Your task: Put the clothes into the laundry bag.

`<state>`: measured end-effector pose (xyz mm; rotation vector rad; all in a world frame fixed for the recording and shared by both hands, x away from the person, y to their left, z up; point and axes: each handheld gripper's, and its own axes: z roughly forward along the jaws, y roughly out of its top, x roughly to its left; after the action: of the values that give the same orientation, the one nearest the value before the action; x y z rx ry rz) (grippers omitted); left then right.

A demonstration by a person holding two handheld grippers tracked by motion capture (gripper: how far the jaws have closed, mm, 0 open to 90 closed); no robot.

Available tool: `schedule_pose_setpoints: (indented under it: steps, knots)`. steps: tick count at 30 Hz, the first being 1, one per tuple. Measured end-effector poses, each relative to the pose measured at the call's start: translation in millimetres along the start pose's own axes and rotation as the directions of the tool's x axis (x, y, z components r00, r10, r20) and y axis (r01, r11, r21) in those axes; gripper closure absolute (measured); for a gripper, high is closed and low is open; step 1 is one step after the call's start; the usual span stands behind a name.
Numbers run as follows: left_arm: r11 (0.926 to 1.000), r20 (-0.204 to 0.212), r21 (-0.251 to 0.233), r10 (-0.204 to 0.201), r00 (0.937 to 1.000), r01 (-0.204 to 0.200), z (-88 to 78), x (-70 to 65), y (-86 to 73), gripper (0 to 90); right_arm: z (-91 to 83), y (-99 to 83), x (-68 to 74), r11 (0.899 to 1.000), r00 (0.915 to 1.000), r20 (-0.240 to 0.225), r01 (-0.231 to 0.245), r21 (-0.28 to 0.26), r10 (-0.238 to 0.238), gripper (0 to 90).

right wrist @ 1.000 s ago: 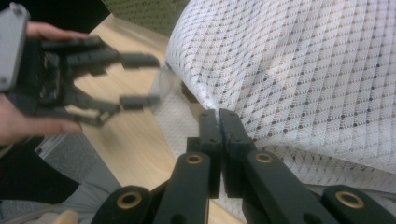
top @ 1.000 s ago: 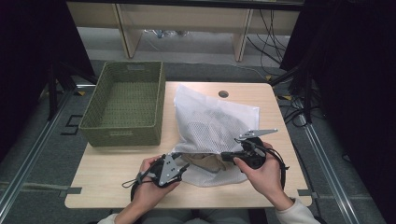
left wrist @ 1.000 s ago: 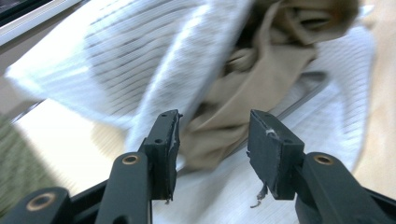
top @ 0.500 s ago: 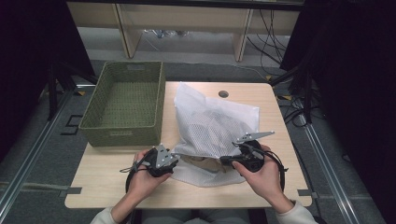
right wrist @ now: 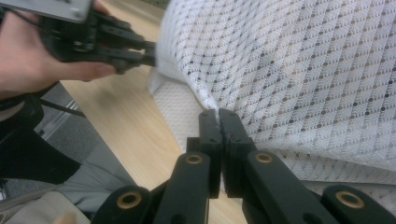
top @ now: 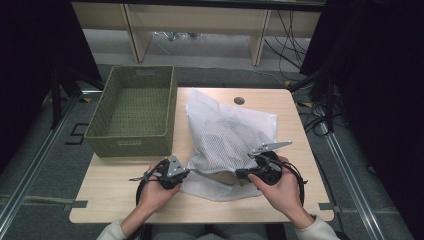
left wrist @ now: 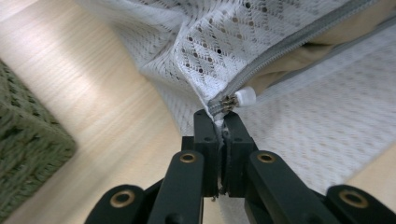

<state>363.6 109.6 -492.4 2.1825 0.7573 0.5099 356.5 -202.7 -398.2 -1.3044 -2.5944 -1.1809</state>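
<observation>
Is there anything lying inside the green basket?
No, the green basket shows just its bare woven bottom, and the white mesh bag lies beside it.

Both claws low and pointing inward, left claw [top: 186, 172] just closed, right claw [top: 239, 174] clamped tight.

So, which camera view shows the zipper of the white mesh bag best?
The left gripper view: the grey zipper runs up from its white pull, right above the left gripper shut on the mesh bag. The high view shows just the open mouth; the right gripper view shows mesh, no zipper that I can make out.
</observation>
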Motion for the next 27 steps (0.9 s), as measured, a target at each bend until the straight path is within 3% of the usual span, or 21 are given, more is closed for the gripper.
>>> schedule_pose_setpoints:
  steps: [1, 2, 3, 4, 6, 7, 8, 11, 12, 14, 15, 16, 17, 19, 20, 21, 22, 24, 25, 26, 27]
  knots:
    - [1.0, 0.0, 0.0, 0.0, 1.0, 0.0, 0.0, 0.0, 0.0, 86.8, 0.6, -0.7, -0.4, 1.0, 1.0, 0.001, -0.007, 0.011, 0.007, 89.9]
    - [0.9968, 0.033, -0.051, -0.06, 0.9976, 0.062, -11.5, -2.5, -2.2, 86.8, 1.3, -1.5, -2.0, 1.0, 1.0, 0.003, 0.0, 0.016, 0.0, 89.9]
    - [0.9968, 0.033, -0.051, -0.06, 0.9976, 0.062, -11.5, -2.5, -2.2, 86.8, 2.1, -2.7, -3.3, 1.0, 0.9999, 0.013, 0.0, 0.024, 0.0, 89.9]
    - [0.992, 0.03, -0.084, -0.092, 0.9953, 0.094, -24.2, -0.3, -6.4, 86.8, 4.2, -4.1, -5.3, 0.999, 0.9998, 0.016, 0.011, 0.042, -0.012, 89.8]
    - [0.9816, 0.039, -0.116, -0.149, 0.9881, 0.152, -31.5, 0.5, -13.6, 86.8, 8.3, -8.7, -7.2, 0.997, 0.9998, 0.021, 0.006, 0.076, -0.008, 89.9]
    - [0.9816, 0.039, -0.116, -0.149, 0.9881, 0.152, -31.5, 0.5, -13.6, 86.8, 10.3, -10.9, -9.7, 0.994, 0.9995, 0.02, 0.023, 0.106, -0.026, 89.9]
    - [0.9881, 0.038, -0.108, -0.106, 0.9936, 0.11, -34.9, 3.4, -20.8, 86.8, 13.0, -13.6, -10.8, 0.989, 0.9996, 0.022, 0.014, 0.149, -0.017, 89.8]
    - [0.9877, 0.06, -0.075, -0.132, 0.9894, 0.137, -32.8, -2.7, -27.7, 86.7, 20.7, -19.3, -13.1, 0.98, 1.0, -0.003, 0.008, 0.199, -0.007, 89.7]
    - [0.9948, 0.057, -0.063, -0.077, 0.9954, 0.08, -28.7, -6.6, -30.5, 86.6, 28.7, -23.0, -13.8, 0.963, 1.0, -0.004, 0.006, 0.27, -0.006, 89.7]
    - [0.9938, 0.071, -0.064, -0.087, 0.9937, 0.091, -25.6, -13.6, -32.1, 86.2, 37.5, -26.1, -17.6, 0.938, 0.9995, 0.003, 0.029, 0.345, -0.032, 89.6]
    - [0.9938, 0.071, -0.064, -0.087, 0.9937, 0.091, -25.6, -13.6, -32.1, 86.1, 37.5, -26.1, -17.6, 0.938, 0.9995, 0.003, 0.029, 0.345, -0.032, 89.6]
    - [0.9973, 0.063, -0.04, -0.058, 0.9963, 0.061, -25.9, -14.1, -31.9, 86.1, 40.7, -27.7, -17.8, 0.939, 0.9998, 0.005, 0.017, 0.344, -0.02, 89.5]
    - [0.9985, 0.058, -0.039, -0.036, 0.9977, 0.038, -24.1, -14.9, -32.2, 85.9, 46.9, -30.4, -21.3, 0.93, 0.9993, 0.028, 0.014, 0.368, -0.026, 89.5]
    - [0.9982, 0.067, -0.033, -0.048, 0.9966, 0.051, -21.9, -16.4, -32.7, 85.7, 49.3, -31.0, -22.4, 0.926, 0.9992, 0.035, 0.004, 0.377, -0.018, 89.5]
    - [0.9993, 0.063, -0.027, -0.024, 0.9977, 0.026, -19.5, -18.0, -31.8, 85.5, 55.4, -32.2, -26.8, 0.92, 0.9977, 0.065, -0.008, 0.391, -0.019, 89.3]
    - [0.9993, 0.082, -0.015, -0.034, 0.9961, 0.035, -18.2, -19.2, -31.3, 85.4, 56.8, -32.1, -27.3, 0.918, 0.9963, 0.084, -0.014, 0.395, -0.021, 89.3]
    - [0.9993, 0.058, -0.028, -0.023, 0.9981, 0.024, -16.6, -19.9, -30.5, 85.4, 57.9, -31.4, -27.8, 0.918, 0.9947, 0.097, -0.009, 0.396, -0.032, 89.3]
    - [0.9996, 0.044, -0.024, -0.011, 0.999, 0.012, -15.7, -18.6, -29.6, 85.4, 58.8, -27.6, -29.2, 0.934, 0.9904, 0.125, 0.011, 0.356, -0.059, 89.4]
    - [0.9991, 0.046, -0.033, -0.025, 0.9986, 0.027, -14.9, -16.7, -26.7, 85.4, 58.1, -24.5, -29.2, 0.943, 0.986, 0.154, 0.009, 0.333, -0.064, 89.4]
    - [0.9997, 0.029, -0.024, -0.006, 0.9996, 0.007, -16.2, -14.9, -24.9, 85.4, 57.1, -20.5, -29.4, 0.95, 0.9833, 0.167, 0.017, 0.31, -0.072, 89.5]
    - [0.9997, 0.029, -0.024, -0.006, 0.9996, 0.007, -16.2, -14.9, -24.9, 85.4, 57.1, -20.5, -29.4, 0.95, 0.9833, 0.167, 0.017, 0.31, -0.072, 89.5]
